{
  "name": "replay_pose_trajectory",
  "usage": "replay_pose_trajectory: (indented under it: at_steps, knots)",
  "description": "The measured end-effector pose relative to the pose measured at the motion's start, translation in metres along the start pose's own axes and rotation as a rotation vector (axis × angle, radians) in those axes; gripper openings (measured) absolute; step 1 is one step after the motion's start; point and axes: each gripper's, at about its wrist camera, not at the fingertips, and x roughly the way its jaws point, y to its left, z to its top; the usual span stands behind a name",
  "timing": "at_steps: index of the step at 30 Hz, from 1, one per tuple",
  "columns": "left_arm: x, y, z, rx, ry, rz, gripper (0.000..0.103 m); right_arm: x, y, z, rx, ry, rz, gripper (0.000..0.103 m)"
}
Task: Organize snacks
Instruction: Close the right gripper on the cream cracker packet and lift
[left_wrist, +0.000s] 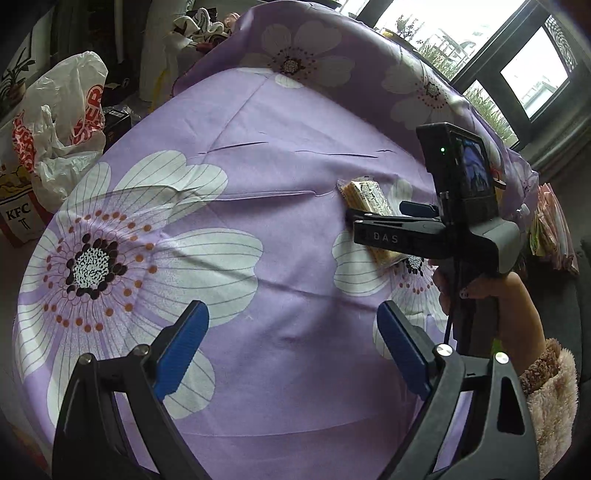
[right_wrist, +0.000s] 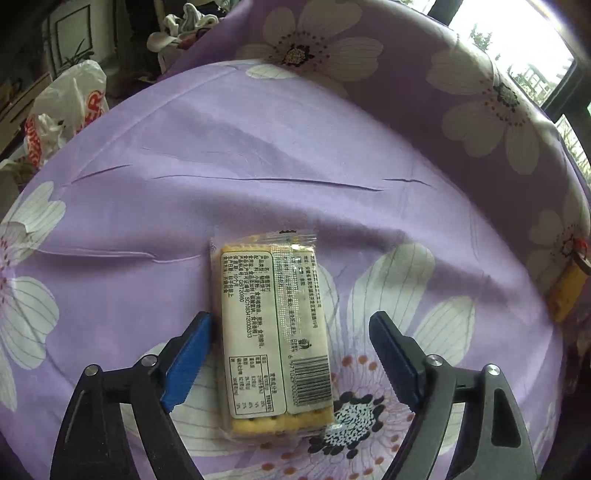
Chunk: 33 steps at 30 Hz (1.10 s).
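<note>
Clearly cracker pack (right_wrist: 271, 332): clear wrapper, label-side up.

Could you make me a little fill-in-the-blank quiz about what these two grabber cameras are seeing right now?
1. The cracker packet lies between the fingers of the ____ gripper.
2. The tablecloth is purple, printed with big white ____.
3. Nothing lies between the fingers of the ____ gripper.
4. The red-and-white carton beside the plastic bag reads ____.

Missing words: right; flowers; left; KFC
</note>
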Motion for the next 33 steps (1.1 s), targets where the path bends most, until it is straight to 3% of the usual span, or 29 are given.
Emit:
replay_pose_trajectory:
  at_steps: [2, 3, 4, 12, 16, 19, 24, 29, 33]
  knots:
    - [0.002, 0.000, 0.000, 0.002, 0.009, -0.003, 0.092, 0.001, -0.007, -0.002, 0.069, -0.002, 0.088, 0.077]
    - [0.003, -0.001, 0.000, 0.001, 0.012, -0.001, 0.092, 0.001, -0.012, -0.004, 0.112, 0.002, 0.153, 0.061]
    - [0.004, -0.001, 0.000, 0.002, 0.015, 0.002, 0.092, -0.003, -0.015, -0.007, 0.141, -0.004, 0.171, 0.056]
    - [0.008, -0.012, -0.008, 0.037, 0.032, 0.023, 0.092, -0.037, -0.022, -0.076, 0.313, 0.091, 0.233, 0.056]
    - [0.010, -0.020, -0.013, 0.067, 0.032, 0.034, 0.092, -0.055, -0.023, -0.118, 0.430, 0.110, 0.317, 0.056]
    - [0.012, -0.028, -0.019, 0.087, 0.039, 0.041, 0.091, -0.069, -0.019, -0.146, 0.477, 0.112, 0.332, 0.056]
    - [0.017, -0.041, -0.028, 0.127, 0.052, 0.054, 0.089, -0.088, -0.030, -0.182, 0.615, 0.047, 0.362, 0.057]
    - [0.025, -0.059, -0.040, 0.186, 0.101, 0.015, 0.076, -0.110, -0.055, -0.198, 0.721, -0.062, 0.342, 0.059]
    - [0.035, -0.076, -0.053, 0.225, 0.158, -0.052, 0.067, -0.111, -0.070, -0.212, 0.803, -0.098, 0.429, 0.059]
